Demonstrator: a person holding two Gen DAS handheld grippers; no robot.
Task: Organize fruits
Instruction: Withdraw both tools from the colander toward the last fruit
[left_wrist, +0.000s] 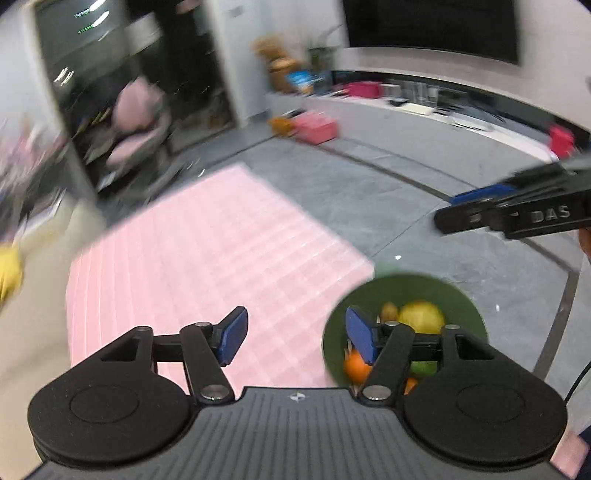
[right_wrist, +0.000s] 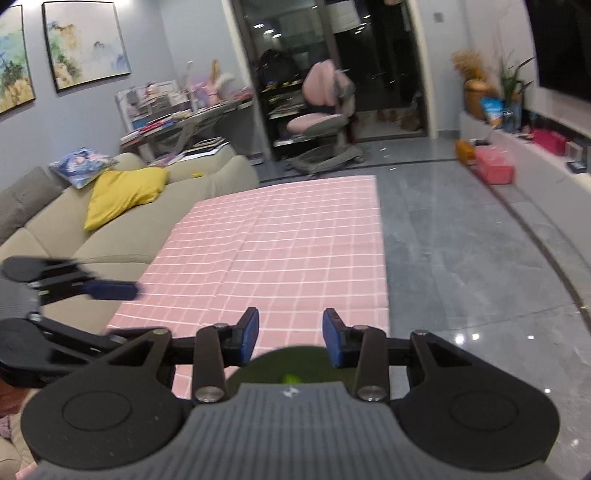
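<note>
A dark green bowl (left_wrist: 461, 295) stands at the near right corner of the pink checked cloth (left_wrist: 221, 240). It holds a yellow fruit (left_wrist: 421, 317), an orange (left_wrist: 356, 365), a green fruit (left_wrist: 423, 367) and a small brown one (left_wrist: 389, 312). My left gripper (left_wrist: 295, 332) hangs above the cloth just left of the bowl, open, with nothing between its blue pads. My right gripper (right_wrist: 291, 336) is open and empty above the bowl (right_wrist: 273, 362), where a green fruit (right_wrist: 290, 378) shows. Each gripper appears in the other view: the right gripper (left_wrist: 448, 210), the left gripper (right_wrist: 110, 314).
A beige sofa (right_wrist: 207, 184) with a yellow cushion (right_wrist: 125, 192) borders the cloth's left side. Grey tiled floor (right_wrist: 461, 277) lies to the right, with a red box (right_wrist: 493, 168) and a low white shelf (right_wrist: 554, 173). A pink desk chair (right_wrist: 325, 110) stands beyond.
</note>
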